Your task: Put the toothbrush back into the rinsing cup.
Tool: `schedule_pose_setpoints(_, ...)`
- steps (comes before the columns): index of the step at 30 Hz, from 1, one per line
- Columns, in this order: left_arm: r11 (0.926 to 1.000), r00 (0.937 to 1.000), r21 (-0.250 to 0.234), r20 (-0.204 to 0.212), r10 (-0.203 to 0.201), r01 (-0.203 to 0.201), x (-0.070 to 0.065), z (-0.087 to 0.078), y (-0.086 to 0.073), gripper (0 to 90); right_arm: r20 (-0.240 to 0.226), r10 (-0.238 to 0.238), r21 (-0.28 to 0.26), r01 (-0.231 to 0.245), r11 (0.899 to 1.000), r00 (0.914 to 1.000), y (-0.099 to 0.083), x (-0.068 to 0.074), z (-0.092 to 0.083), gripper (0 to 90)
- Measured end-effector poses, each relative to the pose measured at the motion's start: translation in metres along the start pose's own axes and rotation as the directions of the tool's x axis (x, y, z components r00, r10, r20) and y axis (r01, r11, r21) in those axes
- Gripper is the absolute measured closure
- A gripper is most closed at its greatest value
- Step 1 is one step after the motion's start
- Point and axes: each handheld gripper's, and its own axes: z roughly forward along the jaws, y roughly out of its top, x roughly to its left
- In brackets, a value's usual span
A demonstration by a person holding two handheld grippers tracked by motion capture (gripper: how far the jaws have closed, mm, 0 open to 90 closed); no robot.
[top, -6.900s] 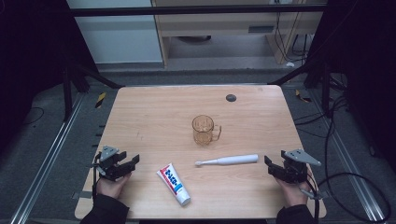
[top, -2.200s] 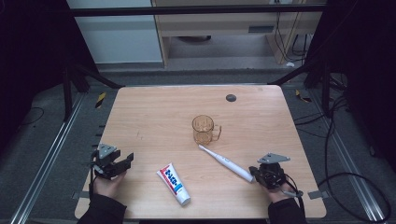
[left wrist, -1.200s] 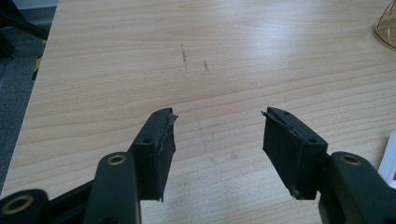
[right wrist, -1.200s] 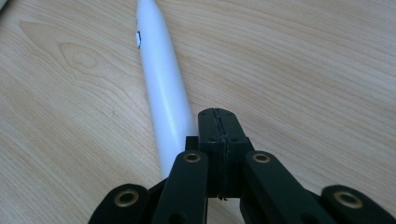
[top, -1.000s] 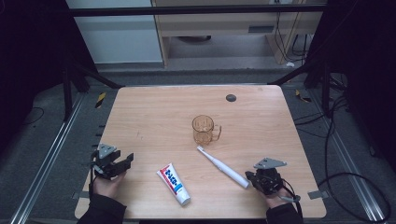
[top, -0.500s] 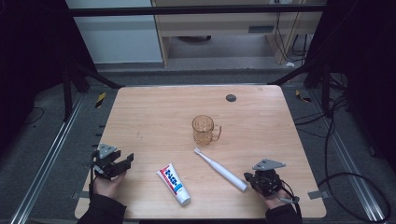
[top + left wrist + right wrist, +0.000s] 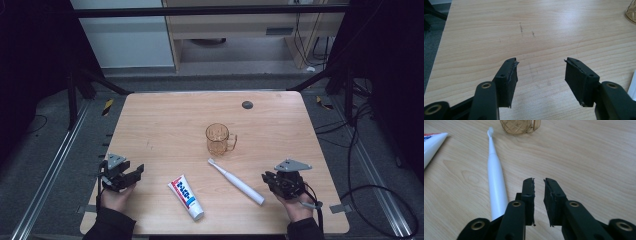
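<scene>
Toothbrush (image 7: 236,180): lies flat on the table (image 7: 165,125), slanting from near the mug (image 7: 219,138) to just beside the right gripper (image 7: 269,180).
Right gripper: jaws have just been opening, now slightly parted, nothing between them; the toothbrush handle lies just outside one jaw.
Left gripper (image 7: 134,173): jaws spread wide, empty, well apart from the toothbrush.
Toothpaste (image 7: 186,194): between the grippers.

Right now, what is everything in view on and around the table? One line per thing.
table: one, light wood, centre.
cup: one, clear amber with handle, mid-table, upright.
toothbrush: one, white, lying diagonally below the cup, apart from the right tool.
toothpaste tube: one, white with red and blue print, near front edge.
dark round spot: one, far side of table.
left tool: black, front left, open, nothing between.
right tool: black, front right, narrow gap, nothing between.
</scene>
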Motion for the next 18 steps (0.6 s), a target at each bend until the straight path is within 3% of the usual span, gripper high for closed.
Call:
schedule_pose_setpoints(9, 0.9999, 1.0, 0.007, 0.003, 0.008, -0.008, -0.002, 0.002, 0.0, 41.7, -0.002, -0.01, -0.035, 0.01, 0.999, 0.9999, 0.029, 0.005, -0.002, 67.0)
schedule_pose_setpoints(18, 0.9996, 0.9996, 0.008, 0.011, 0.026, -0.026, -0.004, 0.003, 0.0, 41.3, -0.022, -0.035, -0.054, 0.034, 0.998, 0.9991, 0.057, 0.015, 0.008, 62.2)
